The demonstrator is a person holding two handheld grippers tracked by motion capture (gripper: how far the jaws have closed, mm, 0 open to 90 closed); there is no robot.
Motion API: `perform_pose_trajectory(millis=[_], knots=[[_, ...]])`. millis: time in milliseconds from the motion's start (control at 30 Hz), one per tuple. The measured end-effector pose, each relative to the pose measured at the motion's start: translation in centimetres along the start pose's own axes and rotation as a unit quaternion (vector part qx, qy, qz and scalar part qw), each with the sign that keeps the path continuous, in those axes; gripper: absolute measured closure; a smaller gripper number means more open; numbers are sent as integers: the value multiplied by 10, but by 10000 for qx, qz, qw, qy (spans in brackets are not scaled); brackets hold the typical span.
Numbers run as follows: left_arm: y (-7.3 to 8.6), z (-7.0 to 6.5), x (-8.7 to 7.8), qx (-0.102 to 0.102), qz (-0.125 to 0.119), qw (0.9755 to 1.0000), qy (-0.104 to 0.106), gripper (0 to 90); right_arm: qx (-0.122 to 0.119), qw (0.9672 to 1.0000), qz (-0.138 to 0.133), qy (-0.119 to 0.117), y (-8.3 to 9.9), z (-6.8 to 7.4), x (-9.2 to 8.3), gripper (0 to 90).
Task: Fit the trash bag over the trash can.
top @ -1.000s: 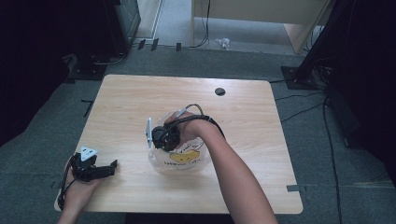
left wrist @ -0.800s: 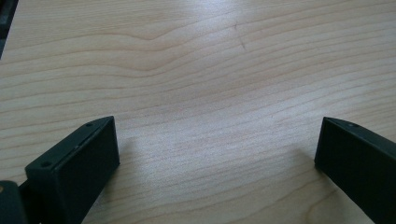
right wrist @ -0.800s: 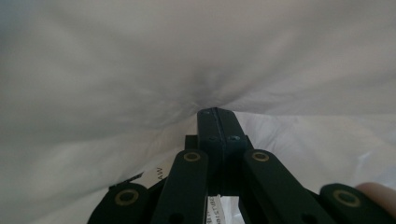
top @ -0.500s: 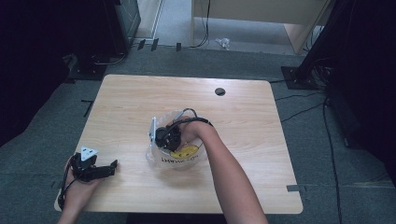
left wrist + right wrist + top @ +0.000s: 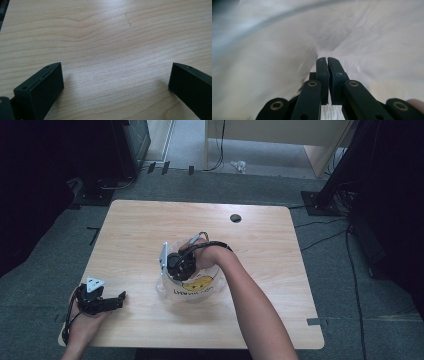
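Seeing my right gripper (image 5: pixel 327 60) down in the clear plastic bag (image 5: pixel 192 287) mid-table (image 5: pixel 280 250), jaws pressed together, seemingly pinching white film. Left gripper (image 5: pixel 116 80) rests near the table's front-left corner, jaws spread wide over bare wood.

Your right gripper (image 5: pixel 176 265) sits in what looks like a plastic bag (image 5: pixel 192 287) at the table's (image 5: pixel 260 245) middle; your left gripper (image 5: pixel 111 302) rests well apart, near its left front corner.

Right gripper (image 5: pixel 172 265) jaw tips buried in bag (image 5: pixel 192 287); printed text on bag too small to read. Bag surface blurred toward 9 o'clock in right gripper view.
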State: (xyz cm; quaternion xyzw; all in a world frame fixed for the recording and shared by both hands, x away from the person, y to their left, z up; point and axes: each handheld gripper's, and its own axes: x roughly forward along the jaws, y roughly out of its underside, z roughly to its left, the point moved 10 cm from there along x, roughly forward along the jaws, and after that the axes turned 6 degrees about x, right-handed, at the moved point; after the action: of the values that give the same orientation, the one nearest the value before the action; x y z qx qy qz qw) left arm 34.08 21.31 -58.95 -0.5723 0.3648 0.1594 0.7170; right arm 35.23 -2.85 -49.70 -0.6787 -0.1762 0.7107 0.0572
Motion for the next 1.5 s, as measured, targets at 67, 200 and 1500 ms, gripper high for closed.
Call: perform_pose_trajectory(millis=[67,200,1500], knots=[[0,0,0,0,1,10000,2,0,-34,9999,73,87,4,3,-8,877],[0,0,0,3,4,10000,2,0,-83,9987,477,151,20,13,-16,876],[0,0,0,-2,0,10000,-1,0,783,9935,-497,667,37,24,-70,886]])
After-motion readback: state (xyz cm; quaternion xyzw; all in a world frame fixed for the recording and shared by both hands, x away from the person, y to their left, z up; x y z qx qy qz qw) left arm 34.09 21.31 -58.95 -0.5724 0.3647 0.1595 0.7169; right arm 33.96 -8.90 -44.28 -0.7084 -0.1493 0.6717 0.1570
